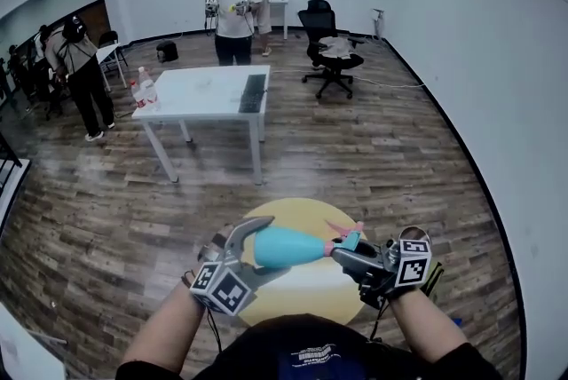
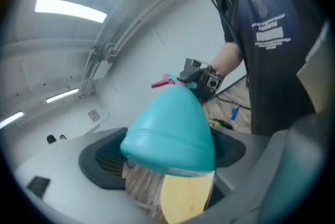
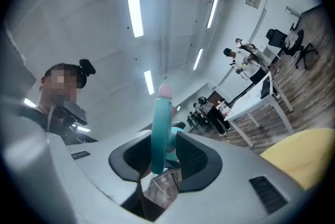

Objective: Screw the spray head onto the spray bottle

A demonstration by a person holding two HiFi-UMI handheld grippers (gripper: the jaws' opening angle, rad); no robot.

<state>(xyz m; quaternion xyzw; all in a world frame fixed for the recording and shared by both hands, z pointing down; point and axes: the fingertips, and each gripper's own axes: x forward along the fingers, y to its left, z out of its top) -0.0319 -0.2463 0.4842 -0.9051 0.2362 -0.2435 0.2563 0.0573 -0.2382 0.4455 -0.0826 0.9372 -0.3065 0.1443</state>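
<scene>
Gripping the teal spray bottle (image 1: 288, 247) by its wide base, your left gripper (image 1: 251, 250) holds it level above the yellow table (image 1: 302, 296); its contents don't show. Your right gripper (image 1: 344, 256) pinches the spray head (image 1: 350, 239) at the bottle's neck.

One spray bottle (image 1: 288, 247), one spray head (image 1: 347, 238), two tools (image 1: 251, 252) (image 1: 353, 257)

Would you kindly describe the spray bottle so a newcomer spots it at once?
Find the round yellow table. Over it, the left hand-held gripper holds the spray bottle: a fat teal cone, unlike the slim pink-tipped spray head.
</scene>
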